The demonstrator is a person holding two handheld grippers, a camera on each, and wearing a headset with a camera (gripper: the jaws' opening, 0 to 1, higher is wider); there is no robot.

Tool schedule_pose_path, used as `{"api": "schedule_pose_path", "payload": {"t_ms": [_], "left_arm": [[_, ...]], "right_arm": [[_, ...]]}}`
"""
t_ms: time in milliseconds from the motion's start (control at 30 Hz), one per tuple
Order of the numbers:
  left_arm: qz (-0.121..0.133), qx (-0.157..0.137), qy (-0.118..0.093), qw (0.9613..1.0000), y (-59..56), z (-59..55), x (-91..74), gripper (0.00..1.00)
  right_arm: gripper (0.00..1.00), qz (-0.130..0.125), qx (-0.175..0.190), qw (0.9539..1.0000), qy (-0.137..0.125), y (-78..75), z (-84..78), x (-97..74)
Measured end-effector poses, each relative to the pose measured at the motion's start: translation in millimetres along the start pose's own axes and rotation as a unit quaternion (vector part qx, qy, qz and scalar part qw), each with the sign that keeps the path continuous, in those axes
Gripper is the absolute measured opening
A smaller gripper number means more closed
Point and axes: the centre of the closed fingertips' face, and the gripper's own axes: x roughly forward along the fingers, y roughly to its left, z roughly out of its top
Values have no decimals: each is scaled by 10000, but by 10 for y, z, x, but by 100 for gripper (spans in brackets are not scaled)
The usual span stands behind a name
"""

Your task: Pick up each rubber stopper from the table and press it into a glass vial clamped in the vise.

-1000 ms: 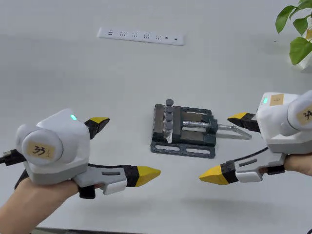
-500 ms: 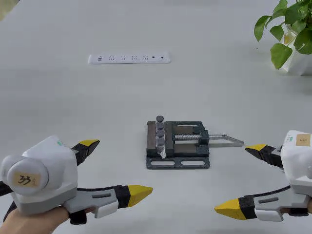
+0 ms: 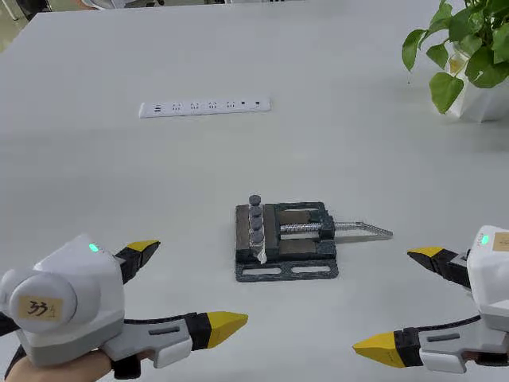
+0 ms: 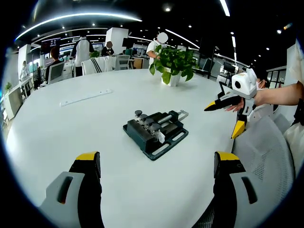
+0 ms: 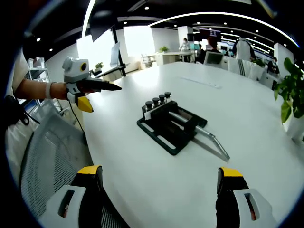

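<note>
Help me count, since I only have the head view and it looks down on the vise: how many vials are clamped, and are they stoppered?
Observer: The right gripper view sees them side-on: four vials stand upright in a row in the vise, each topped with a dark stopper.
Operator: Anything at the table edge near me?
Observer: A mesh chair sits against the near edge, on the person's side.
Operator: Anyone close by?
Observer: In the left gripper view, people are at desks beyond the far side of the table.
</note>
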Motion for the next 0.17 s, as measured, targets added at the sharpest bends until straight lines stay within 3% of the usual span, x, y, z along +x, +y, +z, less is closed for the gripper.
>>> {"api": "schedule_pose_path", "payload": {"t_ms": [167], "left_arm": [[-20,-35,-2,10000,-25,-31,15,99]], "right_arm": [[99,-60,84,9999,-7,-37,-22,2]]}}
